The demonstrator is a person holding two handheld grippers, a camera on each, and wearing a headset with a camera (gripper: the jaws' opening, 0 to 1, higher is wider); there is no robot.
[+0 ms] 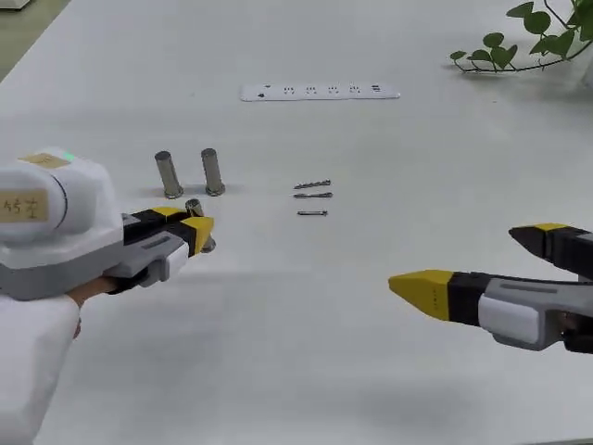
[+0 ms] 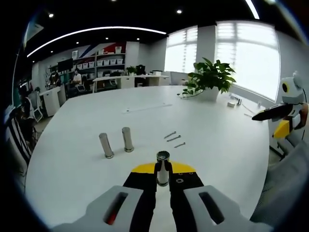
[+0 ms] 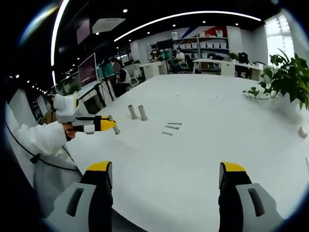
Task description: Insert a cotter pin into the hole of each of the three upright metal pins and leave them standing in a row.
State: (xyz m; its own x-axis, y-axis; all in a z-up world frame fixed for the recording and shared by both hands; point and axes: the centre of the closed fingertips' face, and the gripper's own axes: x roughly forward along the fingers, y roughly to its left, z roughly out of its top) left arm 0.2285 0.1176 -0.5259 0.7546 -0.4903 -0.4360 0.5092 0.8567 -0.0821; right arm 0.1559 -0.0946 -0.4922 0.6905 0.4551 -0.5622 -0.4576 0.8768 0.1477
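Note:
Two metal pins stand upright side by side on the white table; they also appear as pins in the left gripper view. A third metal pin sits between the yellow-tipped jaws of my left gripper, which is shut on it. Three cotter pins lie flat to the right of the standing pins. My right gripper hovers over the table's near right, jaws wide open and holding nothing.
A white power strip lies at the far middle of the table. A leafy green plant reaches in at the far right corner. In the gripper views, an office with desks and shelves lies beyond the table.

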